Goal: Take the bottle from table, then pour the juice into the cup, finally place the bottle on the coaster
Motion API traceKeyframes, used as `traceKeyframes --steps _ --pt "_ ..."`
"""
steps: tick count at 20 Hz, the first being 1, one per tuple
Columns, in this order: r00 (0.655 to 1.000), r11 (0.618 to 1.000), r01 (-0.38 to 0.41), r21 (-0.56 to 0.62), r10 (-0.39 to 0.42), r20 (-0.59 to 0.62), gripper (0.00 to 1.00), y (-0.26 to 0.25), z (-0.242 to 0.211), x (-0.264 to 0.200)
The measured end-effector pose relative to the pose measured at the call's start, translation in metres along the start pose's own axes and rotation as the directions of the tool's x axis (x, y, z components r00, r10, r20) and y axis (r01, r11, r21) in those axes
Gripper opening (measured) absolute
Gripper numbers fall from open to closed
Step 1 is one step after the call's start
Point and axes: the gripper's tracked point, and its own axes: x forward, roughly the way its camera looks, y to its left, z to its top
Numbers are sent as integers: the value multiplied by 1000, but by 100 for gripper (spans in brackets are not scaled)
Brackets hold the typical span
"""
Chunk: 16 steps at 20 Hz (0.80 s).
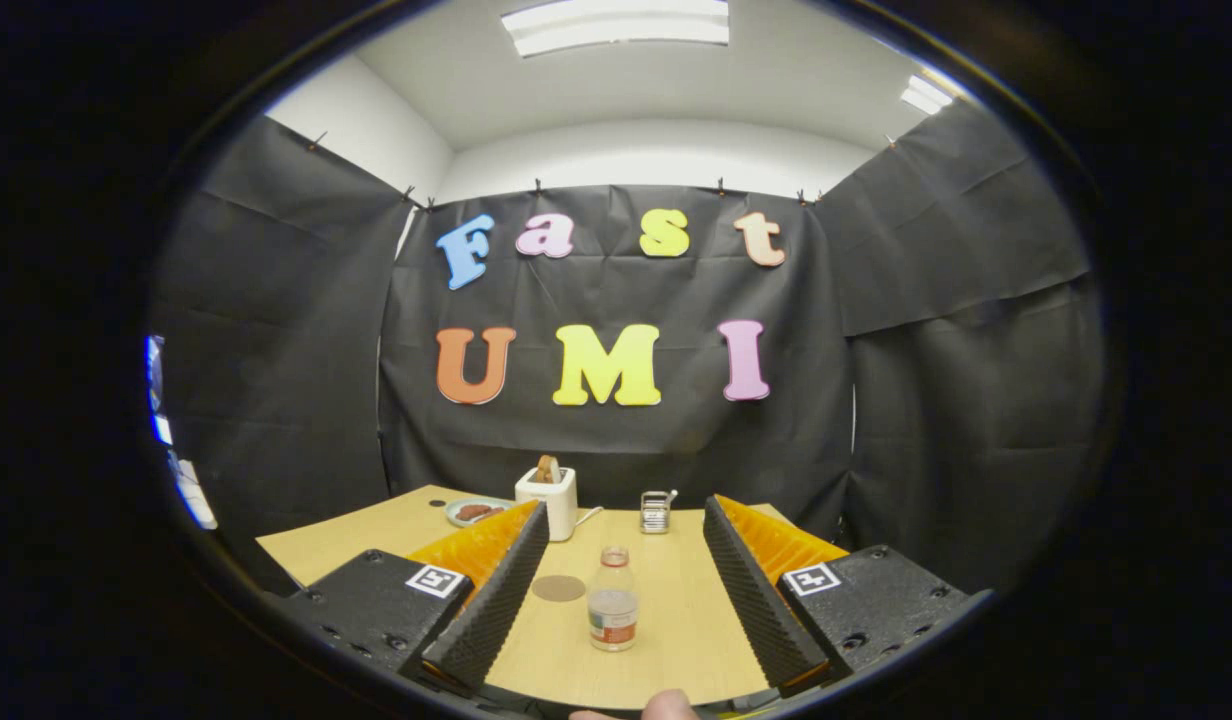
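Gripper (624, 590) spread wide, fingers (496, 590) well apart and pressing on nothing. Bottle (613, 598) upright on the table (676, 640) between the fingers, nearer the left one, touching neither; cap on, little liquid visible. Round brown coaster (559, 588) flat just left of the bottle, beside the left finger. Beyond the fingertips: glass cup (656, 511) ahead, white toaster (548, 500) with bread in its slot ahead-left, plate (476, 511) with food further left, partly hidden by the left finger. Fingertip of a person (668, 706) at the gripper's near edge
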Motion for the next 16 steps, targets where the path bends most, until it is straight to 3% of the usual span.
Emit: traceKeyframes --steps 8,16 --pt "1000 1000 25 -17 -25 -13 100 2 -24 17" --pt "998 999 45 -17 -45 -36 100 5 -89 53"
